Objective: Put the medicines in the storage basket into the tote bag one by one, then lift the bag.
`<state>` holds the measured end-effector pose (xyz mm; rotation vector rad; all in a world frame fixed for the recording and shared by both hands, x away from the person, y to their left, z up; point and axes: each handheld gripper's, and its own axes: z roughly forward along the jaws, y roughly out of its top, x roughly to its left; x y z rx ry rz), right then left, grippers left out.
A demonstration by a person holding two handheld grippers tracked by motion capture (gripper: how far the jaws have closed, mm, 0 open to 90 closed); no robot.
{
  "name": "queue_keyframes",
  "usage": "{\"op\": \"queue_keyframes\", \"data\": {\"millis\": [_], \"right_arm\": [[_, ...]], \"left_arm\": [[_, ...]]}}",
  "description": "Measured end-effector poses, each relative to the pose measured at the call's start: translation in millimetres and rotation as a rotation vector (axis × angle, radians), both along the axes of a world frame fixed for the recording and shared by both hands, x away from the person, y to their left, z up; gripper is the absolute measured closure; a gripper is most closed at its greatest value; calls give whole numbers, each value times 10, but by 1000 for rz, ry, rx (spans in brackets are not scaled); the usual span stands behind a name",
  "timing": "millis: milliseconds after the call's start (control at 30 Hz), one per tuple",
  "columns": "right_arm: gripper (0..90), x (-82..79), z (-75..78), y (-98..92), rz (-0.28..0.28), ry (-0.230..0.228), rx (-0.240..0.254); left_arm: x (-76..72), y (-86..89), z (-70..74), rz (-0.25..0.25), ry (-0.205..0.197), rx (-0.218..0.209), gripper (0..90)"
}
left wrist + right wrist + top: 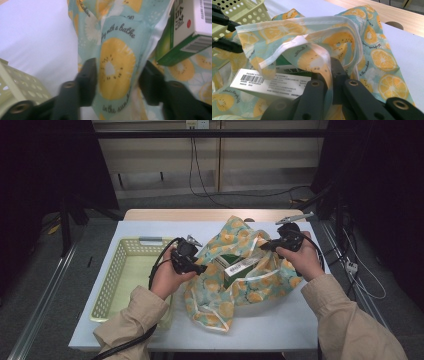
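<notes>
We're working the mouth of the fruit-print bag (235, 270), which lies on the white surface (280, 325) just right of the yellow basket (125, 270), with a green and white box (239, 265) sitting inside it. The right gripper (265, 246) is clamped tight on the far rim of the bag; in the right gripper view its fingers (317, 92) pinch a fold of the white-hemmed cloth and lift it off the box (274, 82). The left gripper (200, 268) is at the near rim. In the left gripper view a strip of the printed cloth (116, 72) runs between its fingers (86, 80), which stand partway in; the left one looks against the fabric, while the right one sits at the cloth's edge, so we can't call it a firm grip yet.

So we judge this as the opening step: one side held, the other being taken. Next we'd want the left fingers to finish closing on that strip alone, clear of the box corner (185, 37) just beside it. Then the two hands can draw apart to spread the mouth, keeping the cloth from slipping and the box from tipping.
</notes>
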<state>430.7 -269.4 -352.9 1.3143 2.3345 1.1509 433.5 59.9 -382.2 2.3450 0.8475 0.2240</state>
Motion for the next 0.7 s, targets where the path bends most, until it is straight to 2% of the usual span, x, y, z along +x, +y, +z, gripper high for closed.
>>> {"op": "queue_keyframes", "data": {"millis": [33, 67, 100, 167, 200, 233, 267, 300, 400, 467, 700], "right_arm": [[890, -3, 0, 2, 0, -1, -1], [890, -4, 0, 1, 1, -1, 1], [890, -5, 0, 0, 1, -2, 5], [890, -4, 1, 0, 2, -4, 7], [890, -5, 3, 3, 1, -4, 6], [890, -7, 6, 6, 2, -5, 7], [891, -10, 11, 9, 3, -7, 7], [891, -15, 22, 12, 4, -9, 8], [892, -25, 84, 16, 8, -24, 17], [892, -22, 136, 16, 7, -32, 15], [895, -16, 340, 18, 9, -80, 30]], "left_arm": [[12, 4, 1, -2, 1, -2, 651], [8, -3, 7, 22, -2, -1, 731], [34, 17, 15, -9, 33, -29, 796], [32, 16, 43, 8, 32, -49, 890], [40, 25, 72, 5, 35, -51, 896], [46, 32, 105, 15, 47, -68, 899], [49, 37, 151, 32, 48, -68, 900], [70, 58, 199, 21, 77, -99, 900], [98, 95, 377, 48, 74, -131, 900], [120, 113, 493, 55, 86, -165, 900], [167, 44, 853, 55, 56, -170, 900]]}}
